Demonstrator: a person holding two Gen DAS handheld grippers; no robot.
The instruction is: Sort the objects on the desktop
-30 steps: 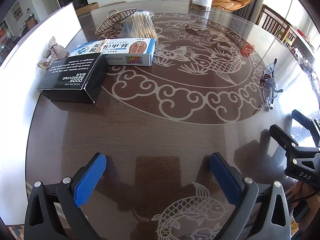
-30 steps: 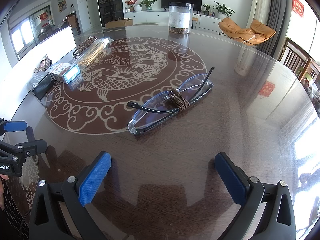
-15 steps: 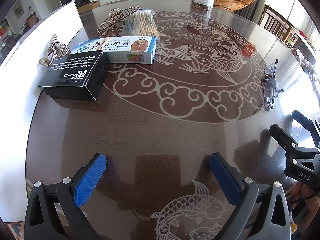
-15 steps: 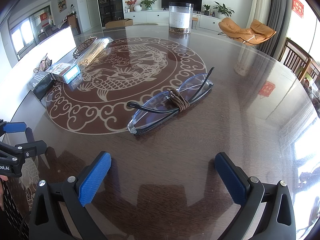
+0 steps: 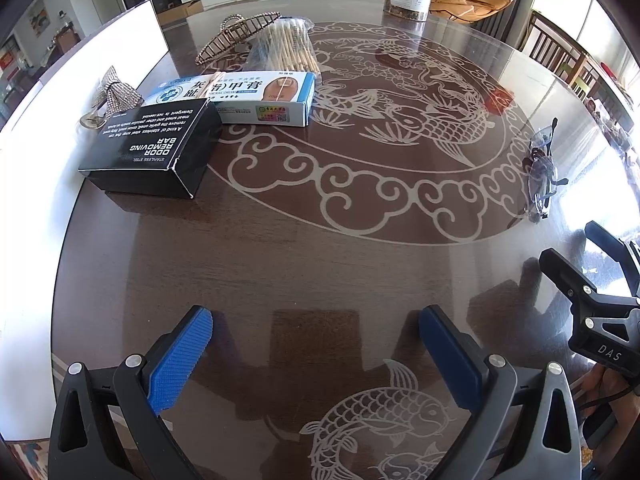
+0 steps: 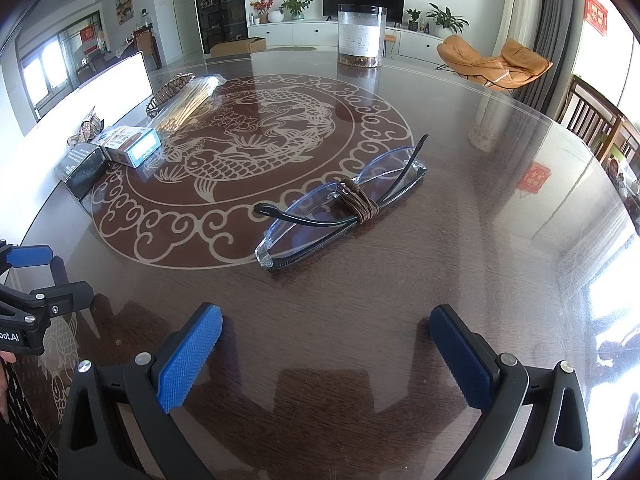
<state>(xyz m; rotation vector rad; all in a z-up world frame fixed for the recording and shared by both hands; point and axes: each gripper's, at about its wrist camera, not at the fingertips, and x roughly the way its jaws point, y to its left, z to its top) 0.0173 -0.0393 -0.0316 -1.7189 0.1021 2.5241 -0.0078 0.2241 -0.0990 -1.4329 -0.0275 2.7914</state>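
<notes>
On my left wrist view, the left gripper (image 5: 316, 338) hangs wide open over the bench (image 5: 320, 264), holding nothing. Ahead to the left lies a black box (image 5: 154, 148), touching a blue-and-white box (image 5: 248, 98); behind them sit a bag of wooden sticks (image 5: 286, 46) and a wire basket (image 5: 236, 36). The glasses (image 5: 542, 168) lie far right.

On my right wrist view, the right gripper (image 6: 326, 350) is likewise spread wide and empty. The folded glasses (image 6: 340, 204), bound at the middle by a brown cord (image 6: 358, 200), rest on the bench just ahead. A clear jar (image 6: 362, 36) stands at the far edge.
</notes>
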